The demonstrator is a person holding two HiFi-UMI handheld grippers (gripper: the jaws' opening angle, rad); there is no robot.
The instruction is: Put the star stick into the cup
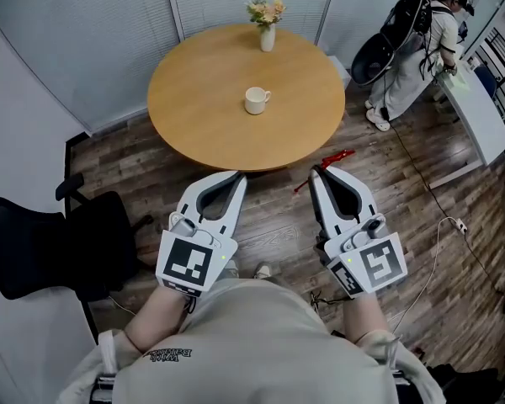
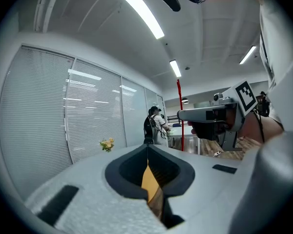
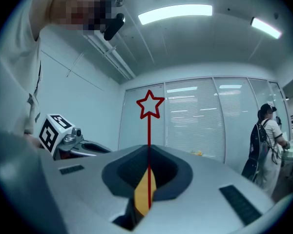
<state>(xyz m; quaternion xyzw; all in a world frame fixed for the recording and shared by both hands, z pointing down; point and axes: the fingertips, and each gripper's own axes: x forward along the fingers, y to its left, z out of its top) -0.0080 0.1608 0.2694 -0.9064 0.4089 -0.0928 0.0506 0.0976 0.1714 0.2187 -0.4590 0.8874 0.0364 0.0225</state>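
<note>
A round light-wood table (image 1: 194,124) (white flower vase (image 1: 268,37) at 12 o'clock) holds the white ceramic cup (image 1: 256,100) near its centre. At 6 o'clock, over plank flooring (image 1: 273,221), the right gripper (image 1: 316,173) clamps the thin red star stick (image 3: 149,128). The left gripper (image 1: 238,177) is clenched, empty.

Office meeting room: a round wooden table (image 1: 210,116) stands just ahead of both sets of jaws, slatted blinds (image 1: 93,40) beyond it. A black office chair (image 1: 34,251) sits left of the jaws of the left gripper (image 1: 237,176), a white desk (image 1: 480,120) far to their right.

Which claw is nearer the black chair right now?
Left. The chair stands just left of the left claw; the right claw, holding the stick, is farther off, on the left claw's other side.
</note>
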